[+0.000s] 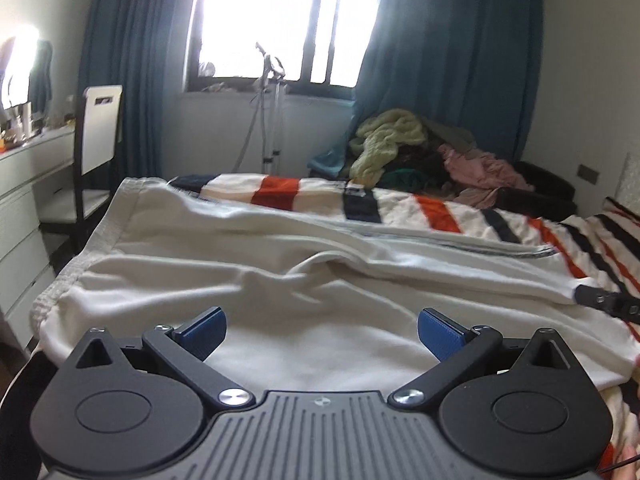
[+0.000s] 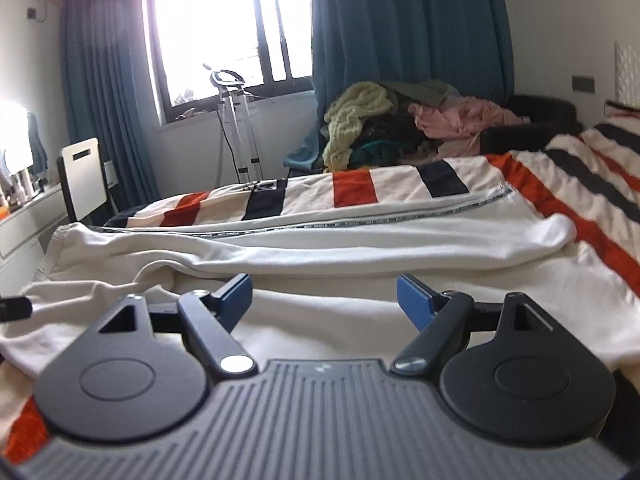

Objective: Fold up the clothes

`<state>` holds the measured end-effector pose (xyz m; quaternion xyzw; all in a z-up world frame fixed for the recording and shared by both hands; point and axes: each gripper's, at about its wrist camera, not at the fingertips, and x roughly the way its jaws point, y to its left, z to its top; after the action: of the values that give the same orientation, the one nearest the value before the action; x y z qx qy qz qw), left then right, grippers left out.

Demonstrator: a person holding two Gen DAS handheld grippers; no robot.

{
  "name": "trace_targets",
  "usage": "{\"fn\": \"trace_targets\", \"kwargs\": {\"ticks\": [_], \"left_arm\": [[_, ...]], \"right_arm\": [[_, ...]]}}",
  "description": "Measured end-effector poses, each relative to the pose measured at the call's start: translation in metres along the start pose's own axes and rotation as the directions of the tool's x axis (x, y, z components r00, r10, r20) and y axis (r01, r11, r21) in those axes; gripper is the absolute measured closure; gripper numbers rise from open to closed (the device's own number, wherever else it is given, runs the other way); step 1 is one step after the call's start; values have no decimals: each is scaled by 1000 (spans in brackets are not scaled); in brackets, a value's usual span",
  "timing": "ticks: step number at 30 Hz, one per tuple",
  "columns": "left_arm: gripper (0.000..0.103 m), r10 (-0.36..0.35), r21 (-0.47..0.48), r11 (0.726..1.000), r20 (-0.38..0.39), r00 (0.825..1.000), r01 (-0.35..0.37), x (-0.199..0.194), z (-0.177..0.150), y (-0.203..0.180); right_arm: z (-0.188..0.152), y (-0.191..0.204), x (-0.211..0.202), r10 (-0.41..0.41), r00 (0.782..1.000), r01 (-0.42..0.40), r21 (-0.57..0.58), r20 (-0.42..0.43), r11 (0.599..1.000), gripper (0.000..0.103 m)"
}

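Cream-white cotton trousers (image 1: pixel 320 264) spread lengthwise across striped orange, navy and white blanket (image 2: pixel 560 200) on bed, left black gripper with blue pads (image 1: pixel 322 334) and right black gripper with blue pads (image 2: pixel 324 300) both released wide, low above cloth, nothing pinched, heaped clothes (image 2: pixel 400 120) beyond.

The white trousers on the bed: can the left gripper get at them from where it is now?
Probably yes. The left gripper hangs open just over the white trousers, which lie spread on the striped blanket, with nothing lying between its blue pads and the cloth.
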<state>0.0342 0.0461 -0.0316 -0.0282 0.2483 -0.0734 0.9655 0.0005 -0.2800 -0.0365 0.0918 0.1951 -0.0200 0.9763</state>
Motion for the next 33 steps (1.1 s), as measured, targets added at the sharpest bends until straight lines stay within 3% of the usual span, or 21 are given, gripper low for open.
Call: {"fn": "trace_targets", "kwargs": {"ticks": [7, 12, 16, 21, 30, 33], "left_arm": [[0, 36, -19, 999, -69, 997, -38, 10, -8, 3], [0, 36, -205, 976, -165, 986, -70, 20, -14, 33], [0, 30, -408, 904, -234, 972, -126, 29, -21, 73], [0, 17, -580, 794, -281, 960, -184, 35, -32, 113], [0, 20, -667, 709, -304, 952, -228, 49, -33, 140], [1, 26, -728, 630, -328, 944, -270, 62, -32, 162]], "right_arm": [[-3, -13, 4, -39, 997, 42, 48, -66, 998, 22], [-7, -39, 9, -67, 986, 95, 182, -153, 979, 22], [-14, -64, 13, -91, 970, 159, 309, -224, 938, 22], [-26, -96, 16, -85, 953, 224, 482, -292, 847, 22], [-45, -131, 19, -110, 927, 328, 631, -359, 703, 22], [-53, -153, 12, -165, 911, 397, 690, -379, 605, 22]]}}
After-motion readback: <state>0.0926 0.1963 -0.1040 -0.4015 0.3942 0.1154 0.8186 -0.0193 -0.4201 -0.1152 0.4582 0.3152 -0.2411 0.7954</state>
